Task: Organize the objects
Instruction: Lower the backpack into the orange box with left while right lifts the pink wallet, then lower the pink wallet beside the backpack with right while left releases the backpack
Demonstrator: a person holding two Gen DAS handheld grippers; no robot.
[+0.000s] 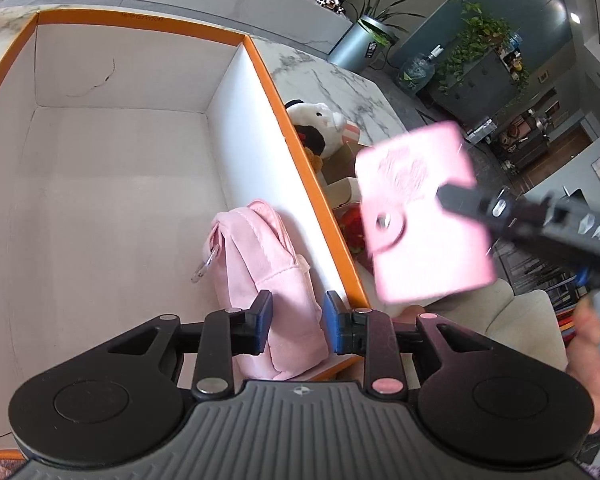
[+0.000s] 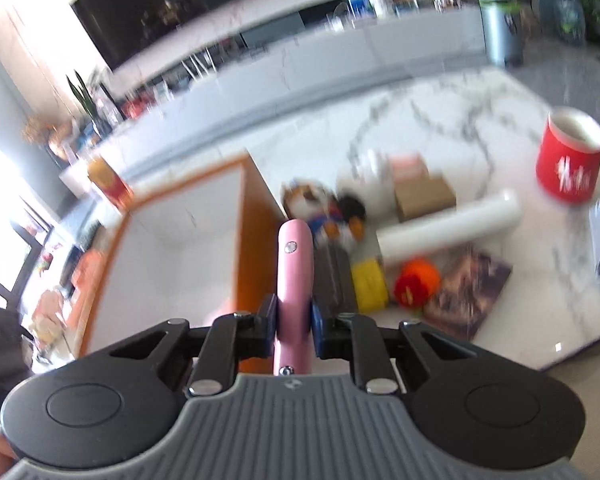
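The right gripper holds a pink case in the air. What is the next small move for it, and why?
Probably carry the pink case leftward over the orange rim of the box. The right gripper is shut on it, it hangs outside the box, and the pink pouch already lies inside by that wall, with bare floor beside it.

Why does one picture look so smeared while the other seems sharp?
Right wrist view: nearly everything streaks, the red mug and white roll included. Left wrist view: the orange box and pink pouch are crisp; only the pink case is blurred.
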